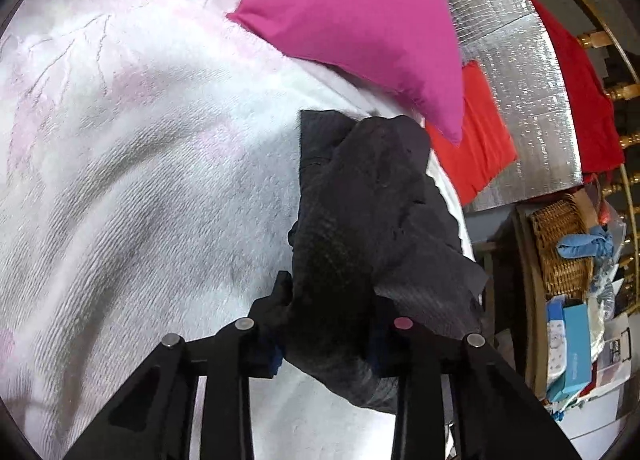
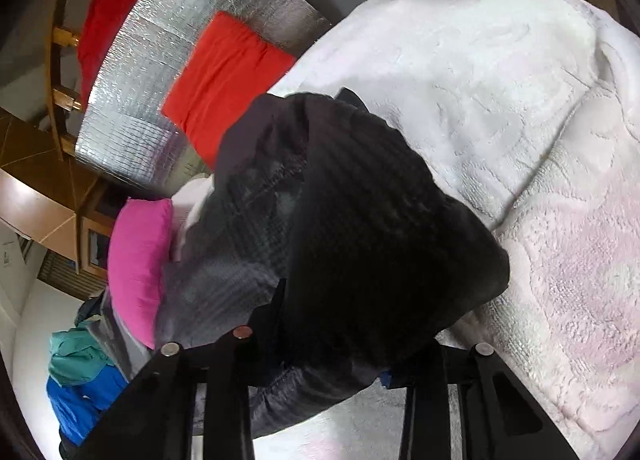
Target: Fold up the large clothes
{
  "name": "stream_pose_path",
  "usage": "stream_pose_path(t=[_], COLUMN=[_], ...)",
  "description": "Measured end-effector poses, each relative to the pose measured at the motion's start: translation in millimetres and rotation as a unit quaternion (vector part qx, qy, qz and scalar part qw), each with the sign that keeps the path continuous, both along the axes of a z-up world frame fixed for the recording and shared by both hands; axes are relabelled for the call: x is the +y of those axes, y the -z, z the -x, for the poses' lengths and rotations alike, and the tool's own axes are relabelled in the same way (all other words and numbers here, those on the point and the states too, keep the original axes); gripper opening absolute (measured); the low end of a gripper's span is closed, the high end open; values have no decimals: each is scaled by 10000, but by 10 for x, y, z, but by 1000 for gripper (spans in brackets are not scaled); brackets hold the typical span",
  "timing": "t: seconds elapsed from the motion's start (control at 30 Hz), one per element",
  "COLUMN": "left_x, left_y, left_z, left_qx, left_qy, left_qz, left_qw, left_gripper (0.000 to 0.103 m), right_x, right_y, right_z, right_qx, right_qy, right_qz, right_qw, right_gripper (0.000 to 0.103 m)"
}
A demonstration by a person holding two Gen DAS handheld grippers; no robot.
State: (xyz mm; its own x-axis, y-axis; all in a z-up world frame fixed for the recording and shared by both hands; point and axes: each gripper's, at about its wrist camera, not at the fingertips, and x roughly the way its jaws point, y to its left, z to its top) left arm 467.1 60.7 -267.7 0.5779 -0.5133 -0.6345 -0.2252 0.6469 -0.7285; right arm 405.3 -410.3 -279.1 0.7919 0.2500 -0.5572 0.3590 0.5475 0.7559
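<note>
The left claw (image 1: 332, 324) is pinching a bunched fold of the dark grey ribbed garment (image 1: 360, 200), the cloth packed between its black fingers (image 1: 276, 300) and spilling up and forward from them. From that grip the garment rises in a crumpled ridge and lies toward the right edge of the bed, on the white and pale pink blanket (image 1: 140, 160) that covers it. The right claw (image 2: 320, 344) is likewise pressed onto the same garment (image 2: 360, 220) — here the fabric mounds thick and nearly black over the fingers, hiding their tips, with a thinner, greyer layer hanging off to the left. In both views the garment is lifted at the held parts, while its far end rests on the blanket. Beyond it in the left wrist view a magenta pillow (image 1: 352, 20) sits on the blanket near the bed's far right side, just beside the garment's upper end. Past the bed's edge a red-orange folded cloth (image 1: 476, 140) lies on a silver quilted foil mat (image 1: 520, 80), with a darker red cloth (image 1: 580, 100) at the mat's far edge against a wooden railing (image 1: 600, 36). Lower right — a wicker basket (image 1: 560, 248) with a blue cloth (image 1: 588, 244) beside it, off the bed. In the right wrist view a heap of blue and teal clothes (image 2: 80, 376) lies at the lower left.
</note>
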Motion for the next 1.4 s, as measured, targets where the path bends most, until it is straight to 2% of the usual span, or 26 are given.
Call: stream_pose_path(t=[0.1,0.2,0.3,0.4,0.5,0.53,0.63,0.7,0.77,0.83,0.9,0.97,1.07,1.13,1.23,1.33,1.4], left_x=[-18,24,87,160,240,247,240,262,291,270,244,208,99,-8,-167,-318,-421], left_y=[-110,-235,-218,-30,87,48,-196,-385,-612,-812,-1002,-1166,-1281,-1226,-1086,-908,-773], left_z=[154,415,709,958,1016,1020,1096,1199,1276,1259,1169,983,589,243,-271,-705,-948], left_qx=[-116,-294,-283,-70,145,185,208,37,-217,-441,-623,-752,-854,-740,-525,-261,-160], left_qy=[72,137,151,127,44,60,167,249,341,414,491,560,759,891,1054,1138,1189], left_qz=[-130,-295,-430,-439,-246,-262,-826,-1118,-1432,-1707,-1917,-2061,-2247,-2236,-1993,-2014,-1967], left_qw=[9998,9990,9986,9989,9996,9995,9962,9934,9889,9835,9782,9740,9677,9678,9728,9725,9731], left_gripper=[30,30,30,31,37,41,46,48,55,63,69,72,79,79,79,79,79], right_x=[27,68,136,181,119,93,33,-31,-117,-239,-342,-442,-497,-504,-516,-515,-501], right_y=[-197,-271,-157,74,183,165,51,-70,-219,-399,-559,-736,-914,-931,-852,-765,-743], right_z=[143,361,617,827,830,832,938,1079,1219,1328,1363,1317,1043,711,223,-264,-538], right_qx=[-307,-407,-306,-129,53,142,349,355,410,275,126,-76,-170,-138,51,127,83], right_qy=[34,-56,-162,-283,-352,-348,-472,-662,-798,-850,-804,-736,-707,-784,-794,-771,-761], right_qz=[29,87,5,-110,-413,-514,-508,-365,-73,175,283,420,742,817,897,926,978], right_qw=[9995,9991,9994,9995,9985,9980,9970,9965,9959,9958,9963,9964,9946,9935,9928,9926,9923], right_gripper=[31,31,31,31,36,42,59,60,60,60,61,64,67,70,71,72,77])
